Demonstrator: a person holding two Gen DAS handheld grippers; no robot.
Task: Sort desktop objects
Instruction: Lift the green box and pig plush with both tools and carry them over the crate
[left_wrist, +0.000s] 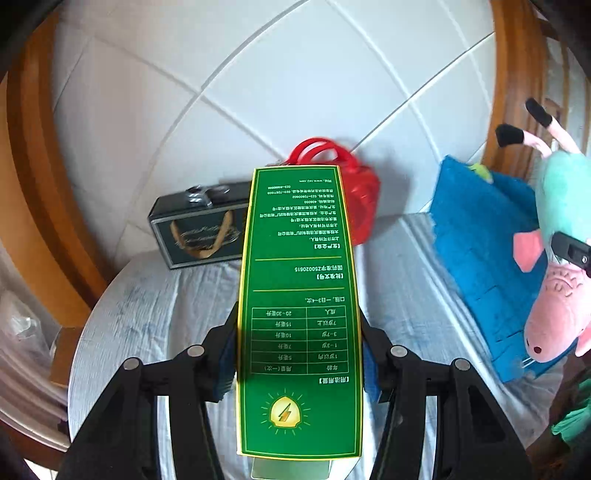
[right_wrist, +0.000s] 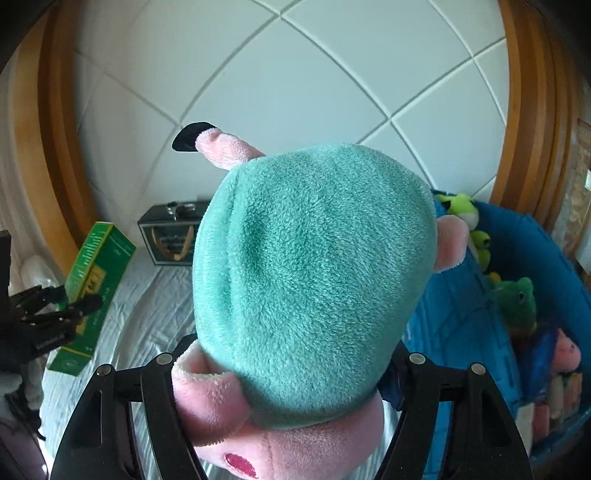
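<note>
Jaws of the left gripper (left_wrist: 299, 354) pinch a tall green cardboard box (left_wrist: 299, 306) — its near end cut off. Right gripper (right_wrist: 291, 369) clamps a pink-and-teal plush pig (right_wrist: 310, 280), hiding its pads — beside the blue fabric bin (right_wrist: 546, 258).

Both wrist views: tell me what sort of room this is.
Probably a bedroom at home: a wrinkled pale sheet covers the surface, a white padded wall panel framed in wood stands behind it, and a blue bin holds plush toys.

— How are your left tongs (left_wrist: 299, 354) set?
— Angled downward, both jaws pressing in on what I hold.
— And the right tongs (right_wrist: 291, 373)?
— Wider apart, also angled downward, likewise clamped on a load.
</note>
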